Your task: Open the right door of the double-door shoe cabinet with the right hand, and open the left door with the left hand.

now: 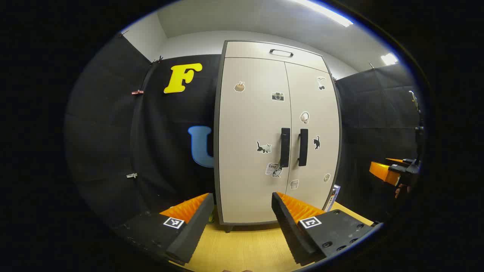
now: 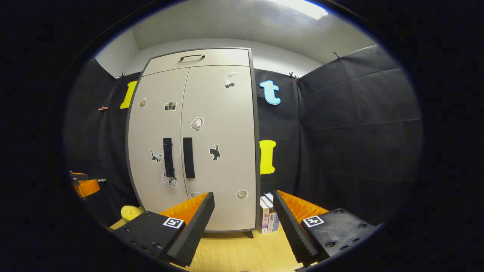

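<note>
The beige shoe cabinet (image 1: pixel 264 151) (image 2: pixel 200 151) stands on the wooden surface with both doors closed and stickers on them. The left door's black handle (image 1: pixel 285 147) (image 2: pixel 168 156) and the right door's black handle (image 1: pixel 303 147) (image 2: pixel 188 157) hang upright side by side at the middle seam. My left gripper (image 1: pixel 242 223) is open, some way in front of the cabinet's lower left door. My right gripper (image 2: pixel 244 223) is open too, facing the cabinet's lower right corner. The right gripper (image 1: pixel 393 172) also appears at the far right of the left gripper view, and the left gripper (image 2: pixel 85 185) at the far left of the right gripper view.
A few upright books (image 2: pixel 268 215) (image 1: pixel 333 196) stand against the cabinet's right side. A yellow soft object (image 2: pixel 130 212) lies on the wooden surface (image 2: pixel 234 249) by the cabinet's left foot. A drawer with a black handle (image 1: pixel 281 53) tops the cabinet.
</note>
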Demonstrator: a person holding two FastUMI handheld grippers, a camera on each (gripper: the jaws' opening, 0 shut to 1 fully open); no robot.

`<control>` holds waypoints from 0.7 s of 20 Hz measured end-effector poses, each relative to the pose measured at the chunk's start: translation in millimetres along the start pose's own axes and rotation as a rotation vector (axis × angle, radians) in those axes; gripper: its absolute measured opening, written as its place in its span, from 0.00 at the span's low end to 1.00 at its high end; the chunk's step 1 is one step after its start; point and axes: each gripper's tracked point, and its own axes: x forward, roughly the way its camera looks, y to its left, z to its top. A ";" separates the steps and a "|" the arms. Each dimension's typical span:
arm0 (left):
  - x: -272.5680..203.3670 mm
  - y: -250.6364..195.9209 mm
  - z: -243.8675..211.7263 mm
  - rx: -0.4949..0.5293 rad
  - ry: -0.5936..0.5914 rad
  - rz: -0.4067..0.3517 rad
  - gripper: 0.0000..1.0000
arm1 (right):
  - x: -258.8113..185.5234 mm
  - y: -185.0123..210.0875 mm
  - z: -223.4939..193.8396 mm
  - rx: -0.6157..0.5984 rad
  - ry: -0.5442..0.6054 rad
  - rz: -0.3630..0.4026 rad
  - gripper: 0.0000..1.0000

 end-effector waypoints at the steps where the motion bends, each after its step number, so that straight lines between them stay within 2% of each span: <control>1: -1.4 0.3 -1.7 0.001 0.001 0.001 0.95 | 0.2 1.0 0.1 -0.002 0.000 0.002 0.98; 14: -4.9 4.0 -10.6 0.006 0.013 0.013 0.95 | 2.0 13.3 -9.2 0.000 0.036 0.045 0.98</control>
